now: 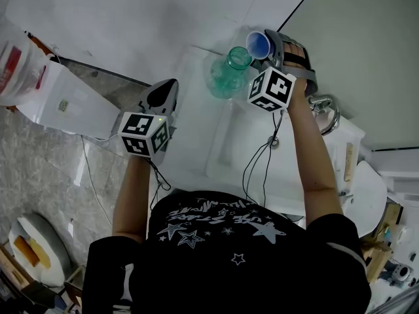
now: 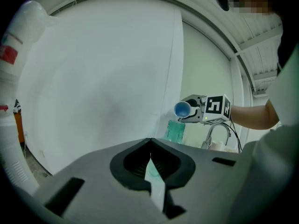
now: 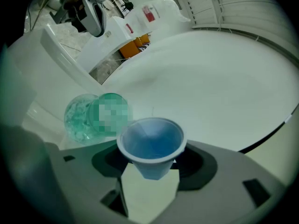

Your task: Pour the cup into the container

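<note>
**Pouring step: set the cup lip over the container mouth**

The white worktop [image 1: 190, 113] carries the green see-through container [image 1: 229, 76]. The container stands upright just below and ahead of the right tongs [image 1: 273, 43], and well apart from the left tongs [image 1: 165, 90]. The right tongs are clenched on the blue cup [image 1: 259, 44], gripping its tapered lower body. The cup lies tipped near level, with its rim just above the container's open mouth and slightly to one side of it. No stream shows in any view, and it cannot be told whether anything remains in the cup. The left tongs are closed on nothing and hang off to the side, clear of the pour.

The step in hand appears to be the tilt itself. The container mouth looks little wider than the cup. The operator should therefore bring the lowest point of the cup rim inside the mouth's outline before rolling further. The roll should be slow. Grip pressure should stay steady, as the thin cup would likely deform. The container is unbraced, so a knock on its neck could tip it.
</note>
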